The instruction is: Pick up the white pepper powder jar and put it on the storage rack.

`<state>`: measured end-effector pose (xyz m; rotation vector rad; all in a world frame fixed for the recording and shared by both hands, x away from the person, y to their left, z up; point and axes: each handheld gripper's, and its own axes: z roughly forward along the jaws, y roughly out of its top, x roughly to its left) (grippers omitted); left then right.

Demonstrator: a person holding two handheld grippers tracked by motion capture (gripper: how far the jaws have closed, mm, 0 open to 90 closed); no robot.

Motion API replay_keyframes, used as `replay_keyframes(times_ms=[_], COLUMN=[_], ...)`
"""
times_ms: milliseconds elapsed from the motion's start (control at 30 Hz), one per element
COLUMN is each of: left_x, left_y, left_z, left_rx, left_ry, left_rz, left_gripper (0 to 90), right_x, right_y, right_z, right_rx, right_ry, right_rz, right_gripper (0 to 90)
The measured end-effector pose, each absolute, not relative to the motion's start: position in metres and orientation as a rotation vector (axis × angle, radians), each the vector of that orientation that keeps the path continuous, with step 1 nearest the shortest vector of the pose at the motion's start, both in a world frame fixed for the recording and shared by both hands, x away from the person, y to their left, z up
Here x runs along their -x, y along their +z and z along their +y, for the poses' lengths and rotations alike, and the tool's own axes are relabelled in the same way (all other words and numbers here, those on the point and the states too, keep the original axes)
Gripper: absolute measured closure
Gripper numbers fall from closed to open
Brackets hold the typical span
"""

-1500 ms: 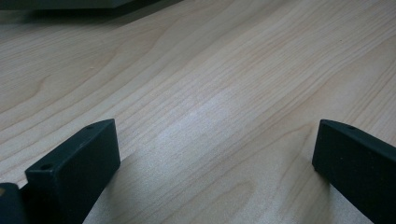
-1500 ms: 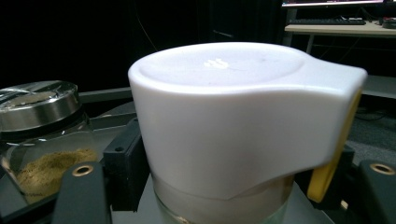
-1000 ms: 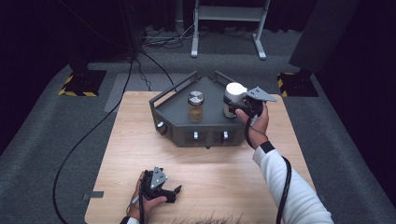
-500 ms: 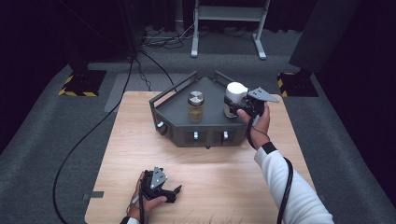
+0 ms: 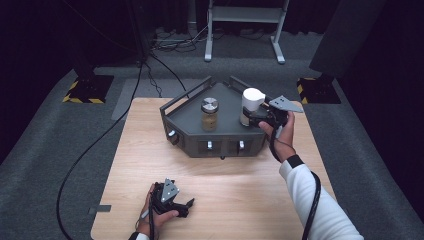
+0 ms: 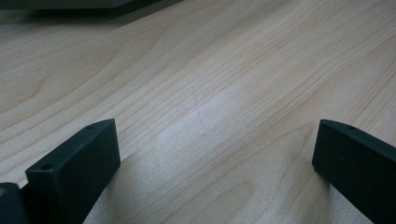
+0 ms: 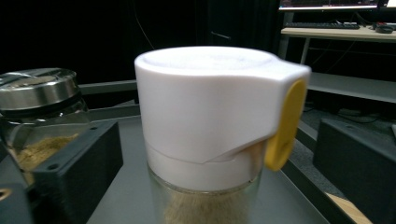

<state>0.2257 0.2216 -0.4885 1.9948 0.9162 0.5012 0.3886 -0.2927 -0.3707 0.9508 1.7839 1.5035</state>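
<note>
The right gripper [image 5: 256,119] stood at the white-capped glass shaker jar [image 5: 251,106] on the dark grey metal tray [image 5: 225,137], jaws spread either side, not clamped. Left gripper [image 5: 175,200] rested agape on the pale wooden table [image 5: 240,190]. Grasp not yet made; lifting seemingly remained.

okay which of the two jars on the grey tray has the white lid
The jar on the tray's right side, between the right gripper's jaws; its white cap carries a yellow tab. The other jar, nearer the middle, has a metal lid.
</note>
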Motion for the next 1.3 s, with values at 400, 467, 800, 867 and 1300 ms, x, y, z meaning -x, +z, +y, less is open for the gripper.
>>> replay_keyframes(times_ms=[400,467,800,867,1300], left_x=[-0.226,-0.226,-0.226,-0.226,-0.226], left_y=[-0.488,-0.488,-0.488,-0.488,-0.489], left_z=[0.222,0.222,0.222,0.222,0.222], left_rx=[-1.995,-1.995,-1.995,-1.995,-1.995], left_ry=[0.501,0.501,0.502,0.502,0.502], left_rz=[0.916,0.916,0.916,0.916,0.916], left_gripper=[0.8,0.8,0.8,0.9,0.9], right_x=[-0.374,-0.369,-0.344,-0.339,-0.296], right_y=[-0.339,-0.336,-0.327,-0.327,-0.343], right_z=[-0.317,-0.324,-0.353,-0.358,-0.383], right_rx=[-0.902,-0.897,-0.893,-0.899,-0.894], right_ry=[1.495,1.509,1.498,1.494,1.458], right_rz=[1.847,1.841,1.869,1.876,1.867], right_gripper=[0.6,0.6,0.6,0.6,0.6])
